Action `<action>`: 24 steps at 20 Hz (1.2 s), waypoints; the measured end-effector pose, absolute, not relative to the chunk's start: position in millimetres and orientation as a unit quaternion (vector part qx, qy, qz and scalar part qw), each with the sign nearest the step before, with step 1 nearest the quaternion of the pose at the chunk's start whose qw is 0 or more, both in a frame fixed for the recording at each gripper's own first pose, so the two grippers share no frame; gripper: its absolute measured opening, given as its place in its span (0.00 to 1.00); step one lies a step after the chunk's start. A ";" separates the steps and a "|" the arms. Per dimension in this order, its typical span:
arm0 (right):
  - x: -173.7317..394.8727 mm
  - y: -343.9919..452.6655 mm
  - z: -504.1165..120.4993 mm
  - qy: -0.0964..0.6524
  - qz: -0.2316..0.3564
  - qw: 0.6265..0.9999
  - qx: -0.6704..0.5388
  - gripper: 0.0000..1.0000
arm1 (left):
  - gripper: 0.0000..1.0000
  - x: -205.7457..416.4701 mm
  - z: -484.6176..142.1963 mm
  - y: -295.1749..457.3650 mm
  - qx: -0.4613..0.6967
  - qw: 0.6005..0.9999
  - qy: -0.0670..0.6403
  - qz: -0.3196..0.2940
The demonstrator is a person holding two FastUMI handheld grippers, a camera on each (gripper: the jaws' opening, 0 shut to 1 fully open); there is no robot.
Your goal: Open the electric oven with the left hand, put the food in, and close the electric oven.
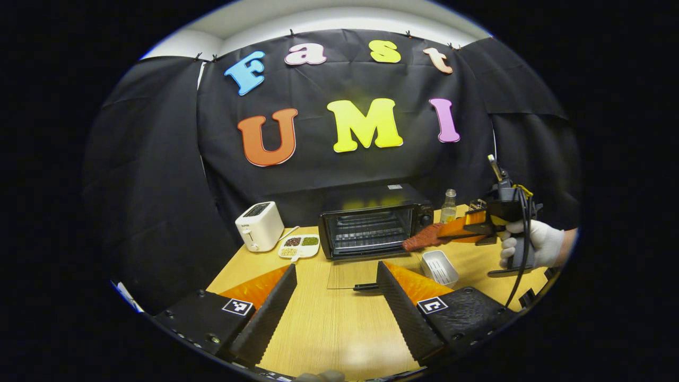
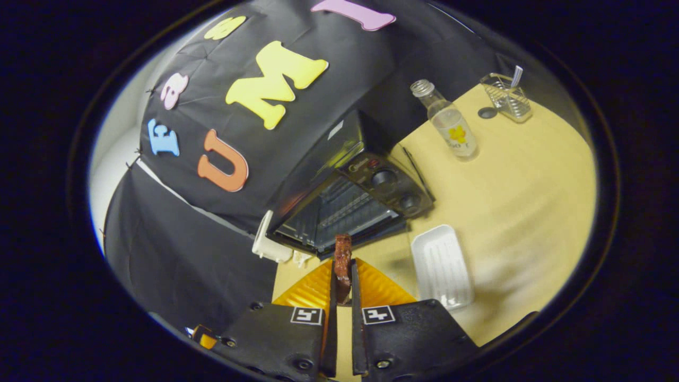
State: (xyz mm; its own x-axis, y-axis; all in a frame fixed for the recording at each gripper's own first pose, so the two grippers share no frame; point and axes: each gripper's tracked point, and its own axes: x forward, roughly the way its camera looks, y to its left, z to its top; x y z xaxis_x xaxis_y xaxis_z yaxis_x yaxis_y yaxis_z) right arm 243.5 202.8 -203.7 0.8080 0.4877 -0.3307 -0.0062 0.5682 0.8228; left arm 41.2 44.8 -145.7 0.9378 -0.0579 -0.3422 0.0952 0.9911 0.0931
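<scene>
Several containers stood on the wooden table (image 1: 329,329); the electric oven (image 1: 374,220) sat at the back with its glass door (image 1: 354,275) folded flat onto the tabletop, its wire rack (image 1: 366,232) bare inside; a white tray (image 1: 439,267) lay just right of the door with nothing in it; a divided white dish (image 1: 299,245) held dark, green and pale grains in separate compartments, beside a white toaster (image 1: 259,226); a glass bottle (image 2: 450,122) stood uncapped near the oven's right side, and a wire basket (image 2: 506,98) with a white stick in it sat farther back.

The left gripper (image 1: 335,297) was spread wide and held nothing, low over the table in front of the door's handle (image 1: 366,287); the right gripper (image 1: 451,231), carried by a gloved hand (image 1: 533,244), was clenched on a reddish-brown strip of food (image 1: 423,239); in the right gripper view the strip was pinched between both fingers and jutted past their tips toward the oven's open mouth; in the left gripper view the food hung in the air just off the oven's front right corner, above the table between the open door and the white tray, outside the cavity.
</scene>
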 end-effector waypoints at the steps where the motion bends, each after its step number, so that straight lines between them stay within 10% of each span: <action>1: 255.0 217.0 -205.2 0.266 0.142 0.839 0.453 0.14 | 0.97 37.1 -146.6 48.4 0.055 0.982 0.177 -0.044; 24: 422.7 279.1 -235.3 0.110 0.003 0.882 0.458 0.20 | 0.97 45.5 -156.9 101.0 0.037 0.977 0.208 -0.020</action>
State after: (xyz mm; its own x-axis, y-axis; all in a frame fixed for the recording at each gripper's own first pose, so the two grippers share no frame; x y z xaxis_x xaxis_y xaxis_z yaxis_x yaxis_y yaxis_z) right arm 422.7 279.1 -235.3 0.9757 0.1071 -0.1913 0.0948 0.5808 0.8085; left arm 45.5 101.0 -156.9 0.9127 -0.0232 -0.4080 0.0540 0.9965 0.0643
